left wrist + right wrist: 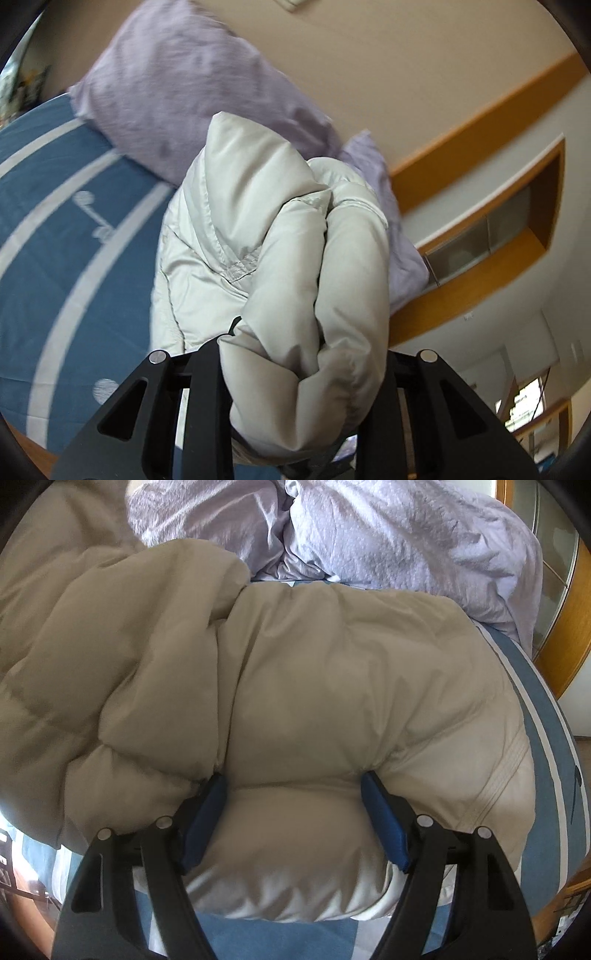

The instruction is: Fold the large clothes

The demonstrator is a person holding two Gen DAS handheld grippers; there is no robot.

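A puffy beige down jacket (303, 686) lies on the bed and fills the right wrist view. My right gripper (293, 786) has its blue-padded fingers (205, 819) pressed into a thick fold at the jacket's near edge, shut on it. In the left wrist view my left gripper (303, 354) is shut on a bunched part of the same jacket (280, 258), held up above the bed; its fingertips are buried in the fabric.
A blue bedcover with white stripes (55, 221) lies under the jacket. A lilac pillow (177, 96) and rumpled lilac duvet (388, 535) lie at the head of the bed. A beige wall with wooden trim (480, 122) stands behind.
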